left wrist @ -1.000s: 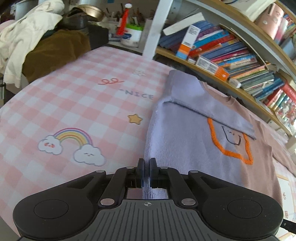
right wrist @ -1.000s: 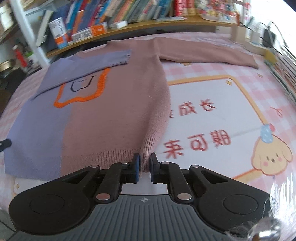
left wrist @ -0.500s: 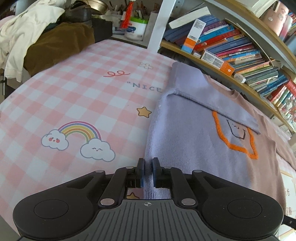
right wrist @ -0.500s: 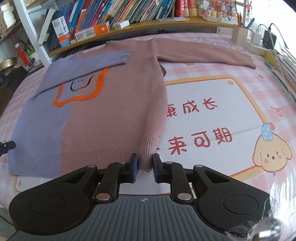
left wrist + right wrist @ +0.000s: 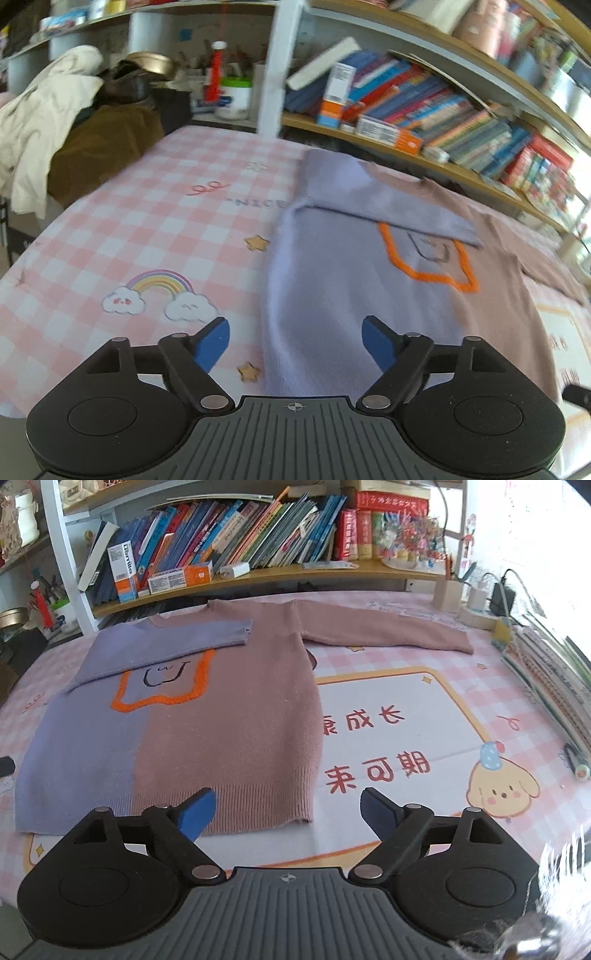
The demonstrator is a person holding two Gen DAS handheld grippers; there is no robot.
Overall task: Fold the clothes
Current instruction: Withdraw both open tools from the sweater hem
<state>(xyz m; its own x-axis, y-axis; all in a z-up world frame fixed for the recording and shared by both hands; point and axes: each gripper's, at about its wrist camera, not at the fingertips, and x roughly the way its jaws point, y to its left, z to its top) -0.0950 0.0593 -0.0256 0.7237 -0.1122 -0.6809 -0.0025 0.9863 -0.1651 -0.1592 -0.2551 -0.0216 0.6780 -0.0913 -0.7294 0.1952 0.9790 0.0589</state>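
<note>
Both pairs of fingers now wide, hem let go: left gripper, right gripper. Sweater flat on table, probably smoothed; right sleeve unfolded.

Pink checked desk cover with rainbow print; bookshelf upper frame; cream jacket upper left; power strip upper right.

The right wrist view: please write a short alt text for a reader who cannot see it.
A two-colour sweater, purple and brown, lies flat on a pink checked tablecloth, its purple sleeve folded across the chest. The open right gripper hovers over the hem; bookshelves stand behind.
</note>
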